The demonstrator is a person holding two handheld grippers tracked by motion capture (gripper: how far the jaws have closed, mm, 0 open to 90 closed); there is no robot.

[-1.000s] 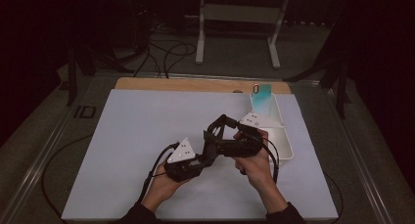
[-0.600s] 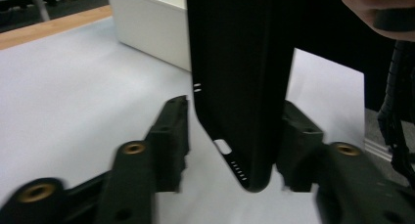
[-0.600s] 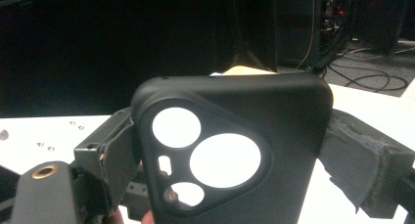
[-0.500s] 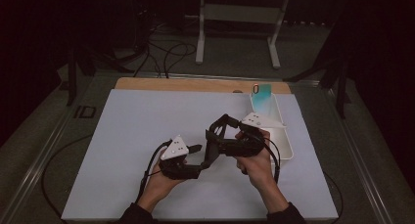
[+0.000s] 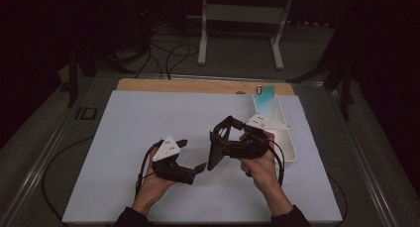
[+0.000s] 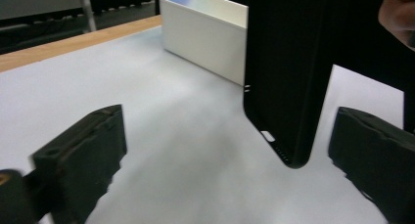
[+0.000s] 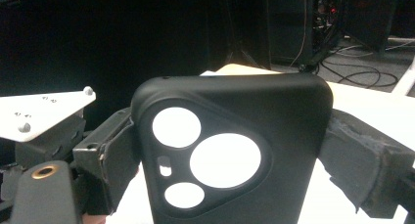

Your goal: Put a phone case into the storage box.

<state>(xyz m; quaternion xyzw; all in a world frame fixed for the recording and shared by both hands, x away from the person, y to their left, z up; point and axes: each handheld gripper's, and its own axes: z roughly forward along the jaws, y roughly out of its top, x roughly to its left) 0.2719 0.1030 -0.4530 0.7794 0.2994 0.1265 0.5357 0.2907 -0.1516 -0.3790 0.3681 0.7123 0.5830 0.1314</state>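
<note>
Above the white mat (image 5: pixel 148 123), right gripper (image 5: pixel 218 147) clamps a black phone case (image 7: pixel 230 160) upright.
Left gripper (image 5: pixel 190 155), jaws spread and empty, sits at the case's 9 o'clock, apparently mid-handover; next it should close on the lower edge. A white bin (image 5: pixel 285 138) lies at 3 o'clock; dark room, cables on the floor behind.

Just right of the right tongs (image 5: pixel 220 145): a long white rectangular plastic tray (image 5: pixel 289 150), a pale turquoise card (image 5: pixel 266 94) at its far end. Beneath both tongs: a light grey table mat (image 5: pixel 148 118). Farther beyond: a white metal stand (image 5: pixel 242 14).
</note>
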